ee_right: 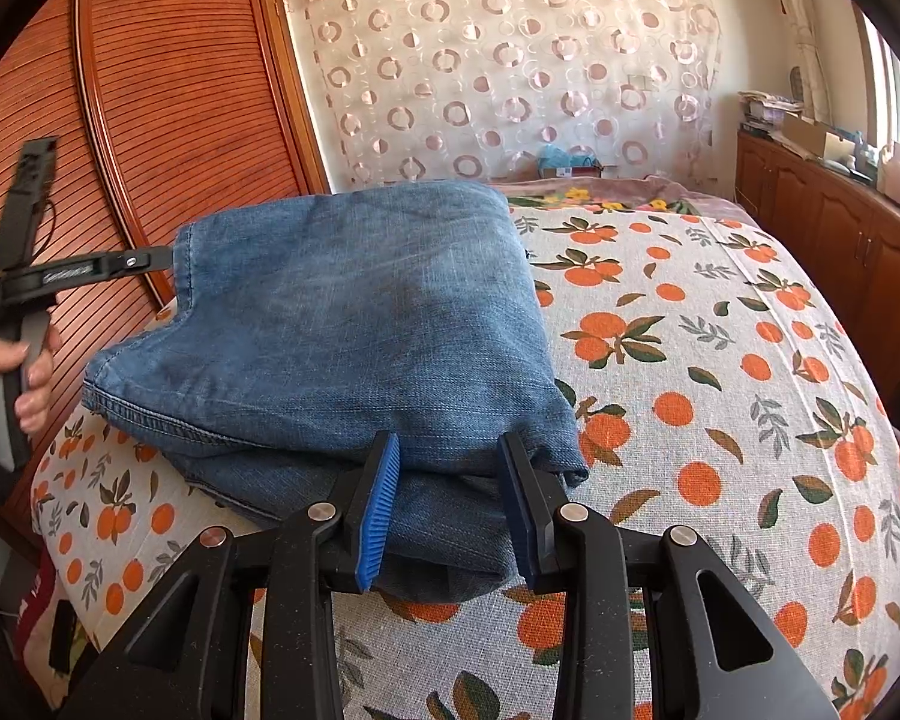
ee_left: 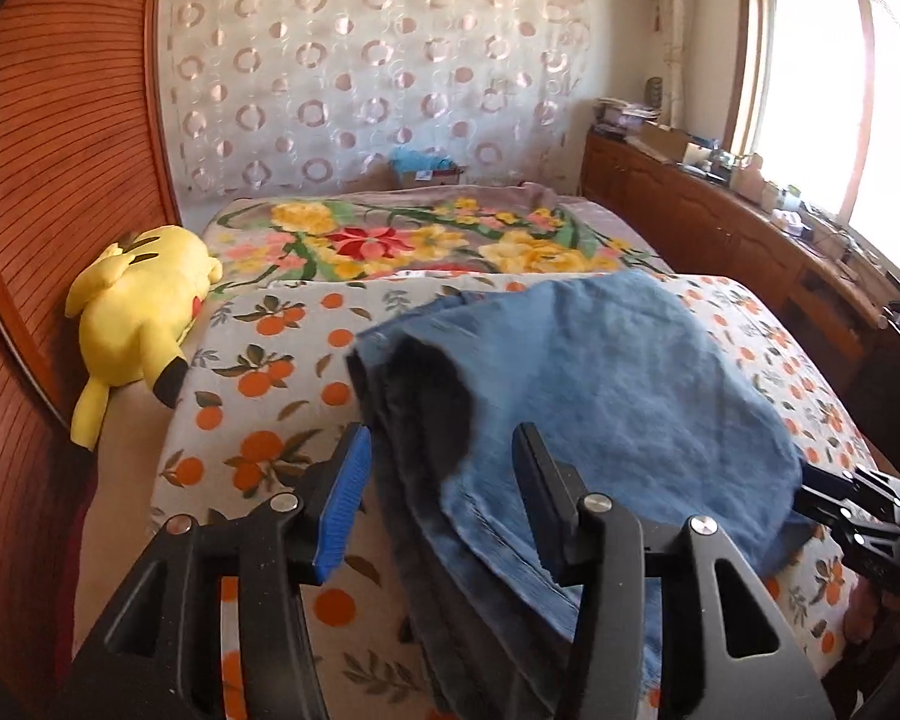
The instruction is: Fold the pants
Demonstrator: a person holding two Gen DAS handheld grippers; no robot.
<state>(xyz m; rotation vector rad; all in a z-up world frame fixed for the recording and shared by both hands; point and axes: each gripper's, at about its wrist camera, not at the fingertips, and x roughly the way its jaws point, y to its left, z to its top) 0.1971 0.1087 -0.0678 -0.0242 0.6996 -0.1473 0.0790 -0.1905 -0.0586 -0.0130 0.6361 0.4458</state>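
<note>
While a folded pair of blue denim pants (ee_right: 354,324) lies at the near end of a bed, two handheld grippers meet it from the near side. The pants rest on a cream bedspread (ee_right: 720,372) printed with oranges and leaves; they form a thick, roughly square stack with stitched hems facing the viewer. To the right of the stack the bedspread runs wide and bare toward a wooden cabinet (ee_right: 810,210) under a bright window. To the left, the bed edge sits near a reddish ribbed wooden panel (ee_right: 168,90), leaving little room there.

The left gripper (ee_left: 444,468) has its black fingers spread apart, one blue ribbed pad (ee_left: 345,498) clear of the cloth, with the pants' dark grey inner layers and blurred denim edge lying loosely between the jaws, ungripped. A hand (ee_right: 24,372) holds this gripper's handle at the left edge of the right wrist view.

The right gripper (ee_right: 450,474) straddles the stack's near right corner, and its blue pads seem to pinch the denim layers from both sides.

Farther up the bed lie a plush floral blanket (ee_left: 390,234) and a yellow stuffed toy (ee_left: 138,312) against the panel. A sheer curtain (ee_left: 360,72) patterned with rings covers the far wall.
</note>
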